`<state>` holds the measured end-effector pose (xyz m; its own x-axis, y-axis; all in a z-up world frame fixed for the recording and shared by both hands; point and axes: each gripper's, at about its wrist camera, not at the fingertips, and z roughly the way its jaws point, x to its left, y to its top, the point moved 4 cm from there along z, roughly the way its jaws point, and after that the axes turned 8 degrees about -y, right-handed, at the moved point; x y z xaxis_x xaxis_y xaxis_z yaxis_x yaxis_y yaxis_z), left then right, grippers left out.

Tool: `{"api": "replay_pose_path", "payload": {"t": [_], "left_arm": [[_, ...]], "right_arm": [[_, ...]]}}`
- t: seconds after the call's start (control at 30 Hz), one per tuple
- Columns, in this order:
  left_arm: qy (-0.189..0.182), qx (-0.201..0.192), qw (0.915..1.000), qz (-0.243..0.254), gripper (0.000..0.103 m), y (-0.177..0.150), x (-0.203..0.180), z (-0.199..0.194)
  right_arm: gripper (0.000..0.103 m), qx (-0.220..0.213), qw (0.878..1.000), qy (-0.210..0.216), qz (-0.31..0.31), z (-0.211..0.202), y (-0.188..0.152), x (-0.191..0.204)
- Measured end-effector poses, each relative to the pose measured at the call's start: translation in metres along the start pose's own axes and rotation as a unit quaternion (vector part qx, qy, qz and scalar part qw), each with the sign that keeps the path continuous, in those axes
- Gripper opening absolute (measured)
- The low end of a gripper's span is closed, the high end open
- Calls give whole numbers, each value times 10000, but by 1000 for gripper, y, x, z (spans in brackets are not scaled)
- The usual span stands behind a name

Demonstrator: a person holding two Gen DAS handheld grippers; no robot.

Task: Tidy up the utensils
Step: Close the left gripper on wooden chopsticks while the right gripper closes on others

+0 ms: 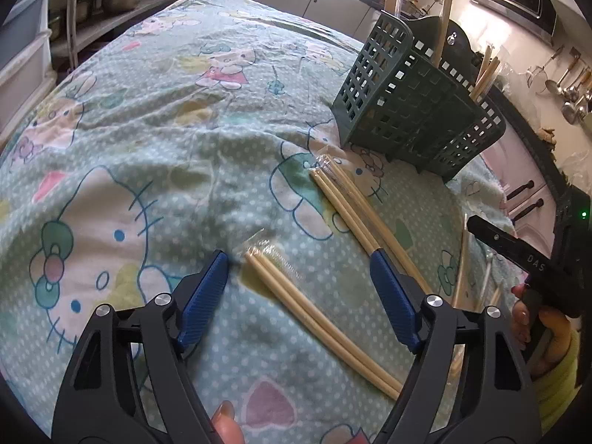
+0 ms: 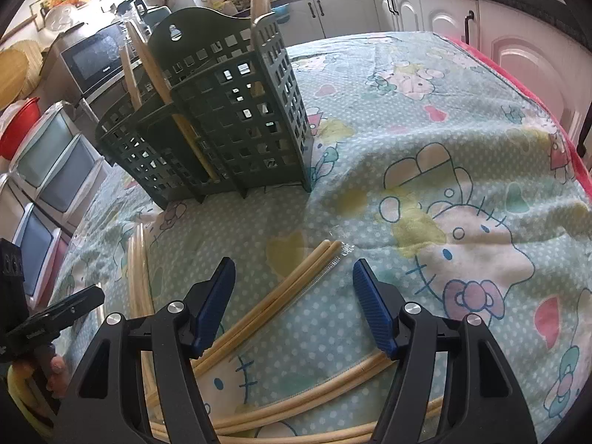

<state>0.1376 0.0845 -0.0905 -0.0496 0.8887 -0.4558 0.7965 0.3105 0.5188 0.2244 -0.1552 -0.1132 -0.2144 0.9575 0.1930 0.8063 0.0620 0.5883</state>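
A wrapped pair of bamboo chopsticks (image 1: 314, 314) lies on the cartoon-print cloth between the blue pads of my left gripper (image 1: 299, 262), which is open and not touching it. A second wrapped pair (image 1: 344, 199) runs from the right pad toward the green slotted utensil basket (image 1: 418, 118). In the right wrist view my right gripper (image 2: 294, 270) is open, low over another wrapped pair (image 2: 285, 292) that lies slanted between its pads. The basket (image 2: 222, 122) stands behind it, with chopsticks (image 2: 155, 70) upright inside.
More chopstick pairs lie along the near edge of the cloth (image 2: 314, 396) and at the left (image 2: 137, 270). A hand (image 1: 532, 318) holds the other tool at the right. Kitchen cabinets (image 2: 407, 11), a microwave (image 2: 96, 55) and stacked drawers (image 2: 48, 170) surround the table.
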Motion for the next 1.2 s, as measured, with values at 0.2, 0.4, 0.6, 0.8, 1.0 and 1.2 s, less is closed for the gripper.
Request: {"api": "replay_pose_path", "payload": {"t": [0.2, 0.4, 0.6, 0.8, 1.0, 1.2], "left_arm": [[522, -126, 9983, 236, 35, 4, 2, 4], [484, -175, 9987, 29, 17, 7, 14, 0], [437, -219, 9988, -65, 11, 6, 17, -3], [280, -324, 9988, -236, 7, 5, 20, -11], [203, -588, 9981, -48, 6, 13, 7, -27], [107, -741, 9972, 13, 5, 24, -2, -34]], "right_arm": [[64, 25, 10000, 2, 88, 3, 4, -4], [65, 123, 9997, 59, 200, 12, 7, -5], [62, 124, 9997, 4, 227, 19, 13, -5], [48, -31, 9982, -564, -187, 25, 15, 5], [11, -137, 9993, -312, -169, 20, 17, 6], [9, -357, 9993, 80, -69, 4, 24, 11]]}}
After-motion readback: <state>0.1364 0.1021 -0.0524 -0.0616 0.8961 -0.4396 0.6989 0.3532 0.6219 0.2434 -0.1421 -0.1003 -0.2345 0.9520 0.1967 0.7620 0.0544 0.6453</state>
